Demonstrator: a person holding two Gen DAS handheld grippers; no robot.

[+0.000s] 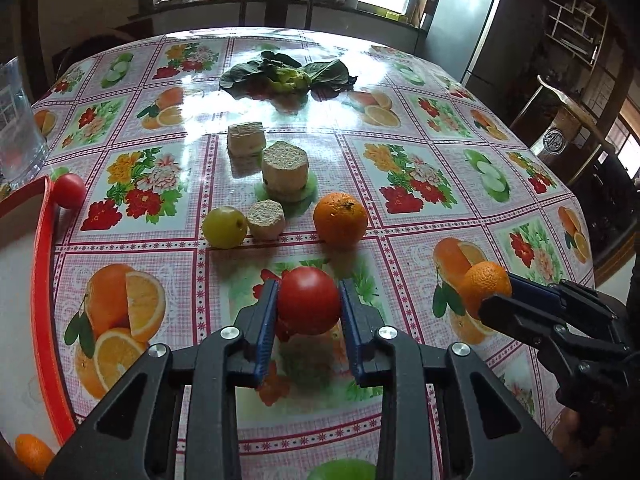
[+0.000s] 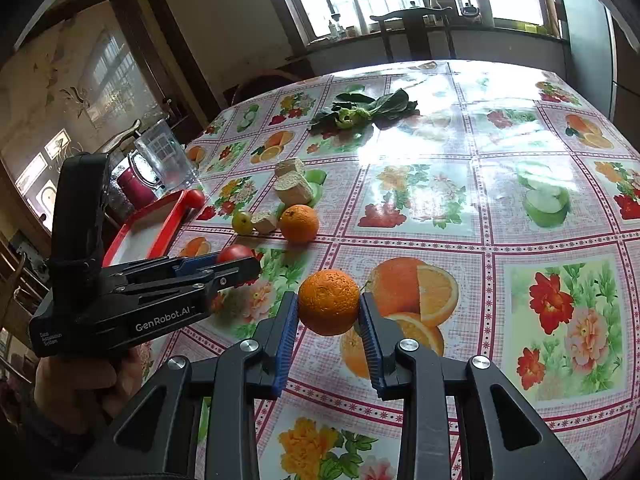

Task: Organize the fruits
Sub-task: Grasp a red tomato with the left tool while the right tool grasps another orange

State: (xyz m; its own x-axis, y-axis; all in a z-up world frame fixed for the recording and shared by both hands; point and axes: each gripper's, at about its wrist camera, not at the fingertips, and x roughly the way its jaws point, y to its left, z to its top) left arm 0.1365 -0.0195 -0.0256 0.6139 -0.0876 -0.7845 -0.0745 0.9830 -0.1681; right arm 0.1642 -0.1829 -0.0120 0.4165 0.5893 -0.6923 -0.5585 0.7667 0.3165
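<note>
My left gripper is shut on a red tomato and holds it just above the table; the tomato also shows in the right wrist view. My right gripper is shut on a small orange, which also shows in the left wrist view. On the table lie a larger orange, a yellow-green fruit and another tomato beside a red-rimmed tray. A small orange lies in the tray's near corner.
Three pale cut stem pieces lie mid-table near the fruits. Leafy greens lie at the far side. A clear glass jug stands at the left edge behind the tray. A green fruit peeks out below my left gripper. A chair stands beyond the table.
</note>
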